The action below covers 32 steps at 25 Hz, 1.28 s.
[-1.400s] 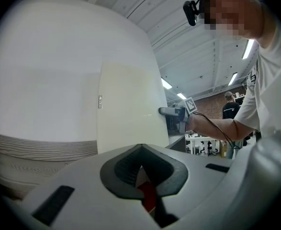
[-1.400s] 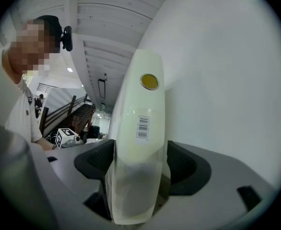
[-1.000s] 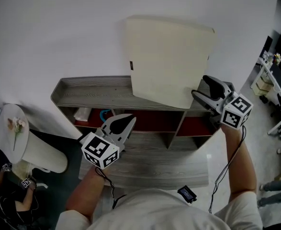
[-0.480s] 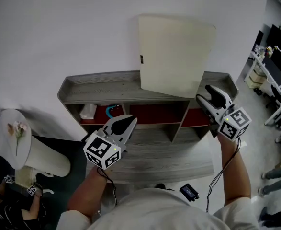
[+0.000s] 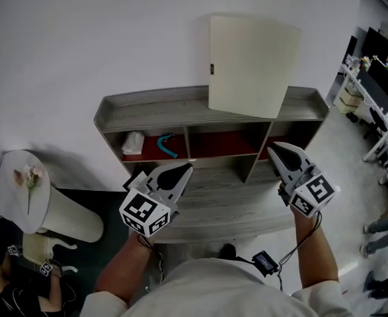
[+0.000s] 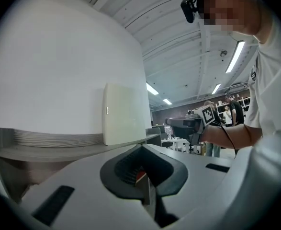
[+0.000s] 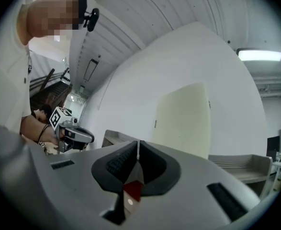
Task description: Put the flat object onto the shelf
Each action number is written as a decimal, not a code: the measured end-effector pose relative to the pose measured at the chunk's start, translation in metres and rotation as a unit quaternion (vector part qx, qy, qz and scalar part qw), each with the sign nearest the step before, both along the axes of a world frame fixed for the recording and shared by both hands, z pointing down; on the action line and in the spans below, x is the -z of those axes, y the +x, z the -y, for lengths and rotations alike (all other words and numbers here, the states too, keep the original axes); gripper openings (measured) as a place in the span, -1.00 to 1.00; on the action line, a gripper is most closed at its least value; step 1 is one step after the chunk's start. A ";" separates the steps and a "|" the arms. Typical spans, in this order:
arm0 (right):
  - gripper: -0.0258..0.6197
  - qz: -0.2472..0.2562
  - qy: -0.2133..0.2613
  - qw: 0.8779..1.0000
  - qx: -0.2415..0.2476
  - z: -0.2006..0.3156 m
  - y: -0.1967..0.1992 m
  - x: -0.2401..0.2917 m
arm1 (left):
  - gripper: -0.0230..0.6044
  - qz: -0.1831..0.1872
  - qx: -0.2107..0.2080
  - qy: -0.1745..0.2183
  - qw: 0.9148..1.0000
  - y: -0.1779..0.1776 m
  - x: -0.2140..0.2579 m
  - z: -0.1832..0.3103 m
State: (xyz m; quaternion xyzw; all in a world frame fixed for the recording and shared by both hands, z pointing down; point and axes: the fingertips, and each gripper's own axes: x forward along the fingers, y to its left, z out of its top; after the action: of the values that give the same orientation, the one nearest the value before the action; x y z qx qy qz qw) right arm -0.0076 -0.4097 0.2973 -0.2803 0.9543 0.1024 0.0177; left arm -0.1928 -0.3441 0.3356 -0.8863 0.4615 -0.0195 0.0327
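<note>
The flat object, a cream panel [image 5: 253, 65], stands upright on the top of the grey wooden shelf [image 5: 154, 111] and leans against the white wall. It also shows in the left gripper view [image 6: 123, 114] and the right gripper view [image 7: 183, 119]. My right gripper [image 5: 273, 147] hangs in front of the shelf, below the panel and apart from it, jaws shut with nothing between them [image 7: 138, 143]. My left gripper [image 5: 186, 168] is also shut and empty [image 6: 142, 147], held in front of the shelf's lower level.
A white crumpled item [image 5: 133, 142] and a blue curved item [image 5: 167, 144] lie in the shelf's left compartments. A round white side table [image 5: 12, 177] stands at the left. A small black device [image 5: 265, 263] lies below. Desks [image 5: 379, 91] fill the right edge.
My right gripper has let go of the panel, drawn back and down from it, and its jaws have closed. The panel stays standing on the shelf top. The left gripper has barely moved.
</note>
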 end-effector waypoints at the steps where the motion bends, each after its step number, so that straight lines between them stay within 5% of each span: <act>1: -0.84 -0.008 0.004 1.000 0.000 -0.011 -0.005 -0.002 | -0.89 -0.001 -0.001 0.000 1.000 -0.003 -0.001 -0.007; 14: -0.86 0.003 -0.039 0.999 -0.026 -0.143 -0.027 -0.050 | -0.89 -0.011 -0.051 -0.022 0.998 -0.012 -0.042 -0.092; 25: -0.86 0.011 -0.065 0.997 -0.028 -0.201 0.010 -0.078 | -0.89 -0.017 -0.064 -0.023 0.998 0.026 -0.055 -0.140; 32: -0.86 0.018 -0.075 0.997 -0.011 -0.237 0.064 -0.094 | -0.89 -0.015 -0.048 -0.024 0.998 0.083 -0.065 -0.169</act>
State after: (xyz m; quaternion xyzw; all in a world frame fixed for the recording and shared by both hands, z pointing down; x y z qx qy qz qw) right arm 0.0567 -0.1724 0.3913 -0.2932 0.9556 0.0256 0.0121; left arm -0.1098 -0.1747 0.4010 -0.9080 0.4187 -0.0158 0.0051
